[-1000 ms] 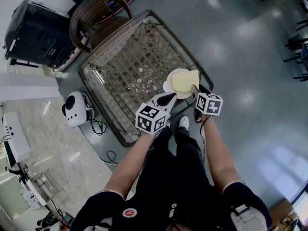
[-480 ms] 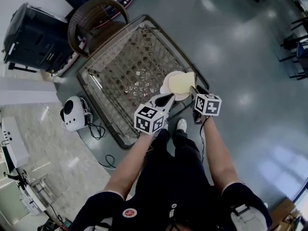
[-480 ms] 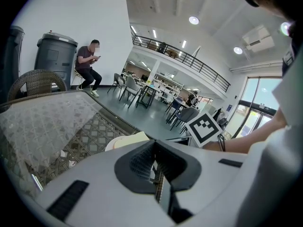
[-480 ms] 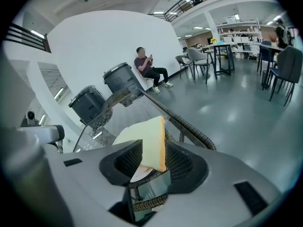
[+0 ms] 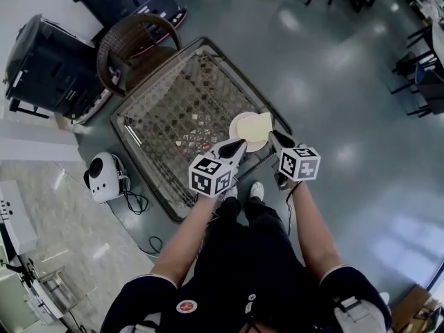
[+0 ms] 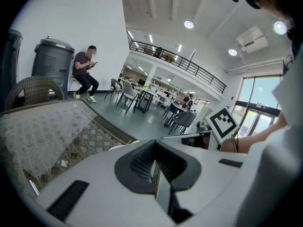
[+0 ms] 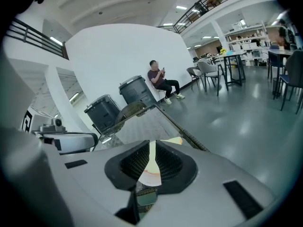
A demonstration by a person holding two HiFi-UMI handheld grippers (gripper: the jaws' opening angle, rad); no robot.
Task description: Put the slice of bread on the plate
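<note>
A pale slice of bread (image 5: 259, 124) lies on the right part of a white plate (image 5: 241, 126), which stands near the front right corner of a glass-topped woven table (image 5: 173, 109). My right gripper (image 5: 272, 139) hangs just short of the plate, above the table edge. Its jaws are closing with nothing between them, and in the right gripper view (image 7: 150, 162) a narrow gap still shows the bread (image 7: 172, 140) beyond. My left gripper (image 5: 236, 146) is shut and empty beside the plate's near edge; in the left gripper view (image 6: 155, 160) its pads meet.
A wicker chair (image 5: 132, 47) stands at the table's far side, with dark bins (image 5: 41, 54) behind it. A white device with cables (image 5: 104, 175) sits on the floor to the left. A seated person (image 6: 85, 74) is further off.
Both grippers have risen and drawn back from the plate, the right one more. The right jaws have narrowed. The bread stays lying on the plate.
</note>
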